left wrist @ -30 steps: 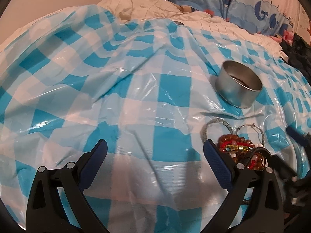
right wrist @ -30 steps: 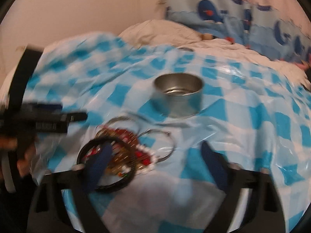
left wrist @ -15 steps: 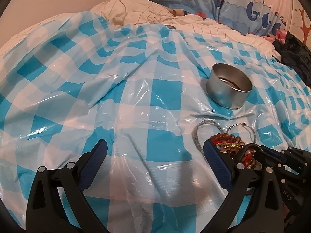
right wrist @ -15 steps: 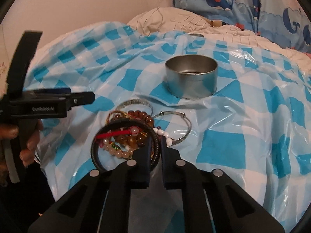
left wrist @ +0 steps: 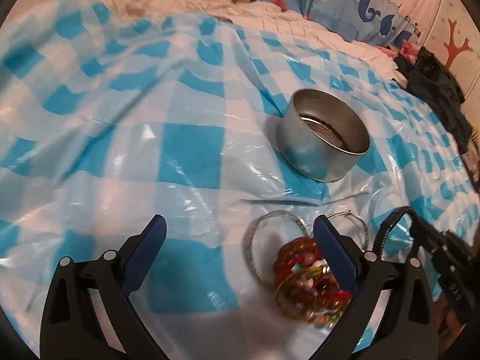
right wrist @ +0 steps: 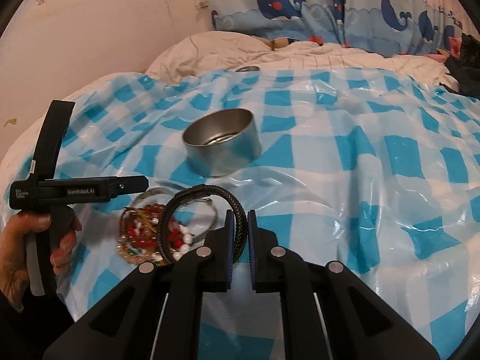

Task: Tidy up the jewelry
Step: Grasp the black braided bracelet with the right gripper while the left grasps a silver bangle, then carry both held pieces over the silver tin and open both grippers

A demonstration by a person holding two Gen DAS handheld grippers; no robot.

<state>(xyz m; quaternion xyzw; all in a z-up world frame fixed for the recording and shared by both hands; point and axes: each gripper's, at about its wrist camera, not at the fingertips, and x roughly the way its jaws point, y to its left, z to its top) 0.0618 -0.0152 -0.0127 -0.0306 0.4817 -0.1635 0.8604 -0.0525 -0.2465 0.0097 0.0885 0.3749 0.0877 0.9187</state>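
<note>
Since a second ago the right gripper has clamped its pads on the black braided cord bracelet, lifting it off the tangled bead pile near the blue-checked plastic sheet's front edge, presumably for the round metal tin. Left gripper hangs wide open, empty.

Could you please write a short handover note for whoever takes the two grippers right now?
Right gripper: shut on the black braided bracelet, which is raised off the jewelry pile.
Left gripper: open, holding nothing, beside the pile.
Metal tin stands behind the pile on the checked sheet; no jewelry can be made out inside.
Left: drop the bracelet into the tin, probably, then the beads and silver bangles.
</note>
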